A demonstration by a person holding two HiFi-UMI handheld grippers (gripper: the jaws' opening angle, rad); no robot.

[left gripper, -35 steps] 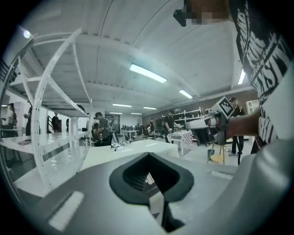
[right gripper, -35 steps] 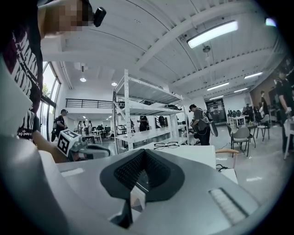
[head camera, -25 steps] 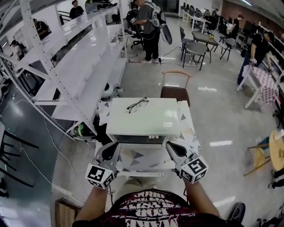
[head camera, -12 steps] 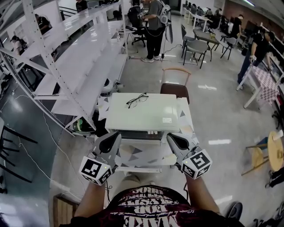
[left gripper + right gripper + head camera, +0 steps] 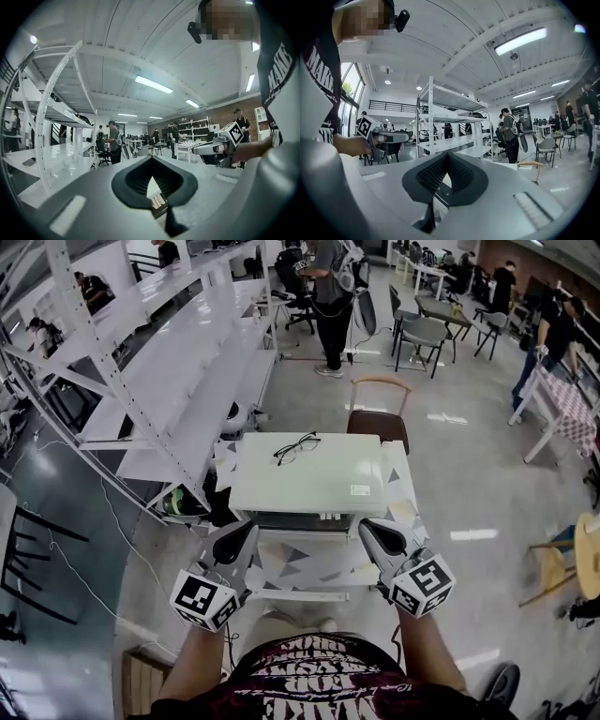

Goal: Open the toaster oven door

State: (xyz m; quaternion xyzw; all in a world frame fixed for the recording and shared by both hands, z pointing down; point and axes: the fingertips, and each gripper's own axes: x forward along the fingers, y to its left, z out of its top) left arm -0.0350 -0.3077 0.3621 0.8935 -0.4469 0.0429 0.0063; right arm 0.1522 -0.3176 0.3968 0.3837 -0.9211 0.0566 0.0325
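Observation:
The white toaster oven (image 5: 309,479) stands on a small patterned table (image 5: 314,570), and its dark door front (image 5: 298,521) faces me. My left gripper (image 5: 246,532) hangs just off the door's left lower corner. My right gripper (image 5: 368,527) hangs off the right corner. Neither touches the oven. In the left gripper view the left gripper (image 5: 151,159) has its jaw tips meeting and nothing held. The right gripper (image 5: 447,155) looks the same in its own view. Each view shows the other gripper: the right gripper (image 5: 220,146) and the left gripper (image 5: 379,137).
A pair of black glasses (image 5: 295,448) lies on top of the oven. A chair (image 5: 380,420) stands right behind the table, and long white shelving (image 5: 169,362) runs along the left. People stand and sit further back in the room.
The head view has shifted slightly, so the oven sits a little higher in the frame. Both grippers stay in front of the door, and their marker cubes have moved slightly further apart.

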